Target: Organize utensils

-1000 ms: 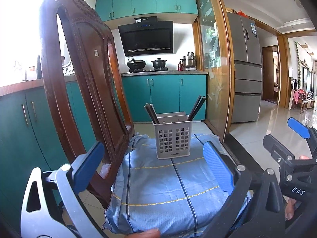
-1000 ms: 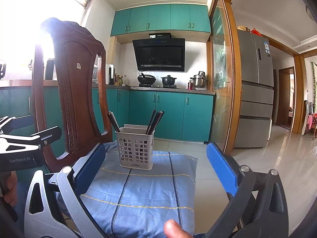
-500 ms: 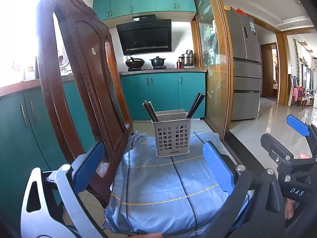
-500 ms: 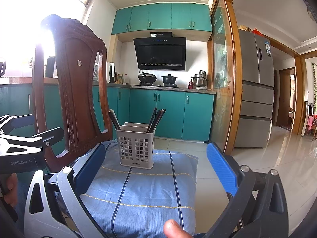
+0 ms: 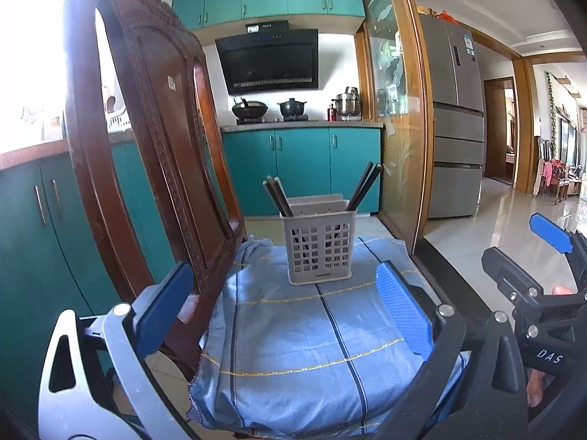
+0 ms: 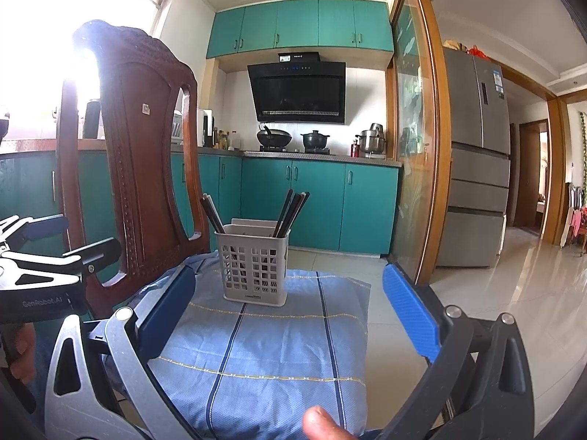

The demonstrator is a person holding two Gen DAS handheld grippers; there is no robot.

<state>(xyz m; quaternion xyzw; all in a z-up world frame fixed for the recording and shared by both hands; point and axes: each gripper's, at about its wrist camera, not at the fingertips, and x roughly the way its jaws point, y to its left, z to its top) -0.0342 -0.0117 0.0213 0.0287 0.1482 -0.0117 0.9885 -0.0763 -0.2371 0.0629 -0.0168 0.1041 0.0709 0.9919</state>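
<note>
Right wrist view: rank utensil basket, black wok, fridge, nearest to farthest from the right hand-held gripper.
1. Utensil basket: just ahead of the right hand-held gripper, on the blue cloth.
2. Fridge: to the right, past the glass door.
3. Black wok: on the stove at the back wall, centre.

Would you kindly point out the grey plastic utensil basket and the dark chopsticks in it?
Grey plastic utensil basket (image 6: 255, 269): right wrist view, front lattice wall.
Dark chopsticks (image 6: 291, 212): right wrist view, shafts of the right-hand bundle.
</note>
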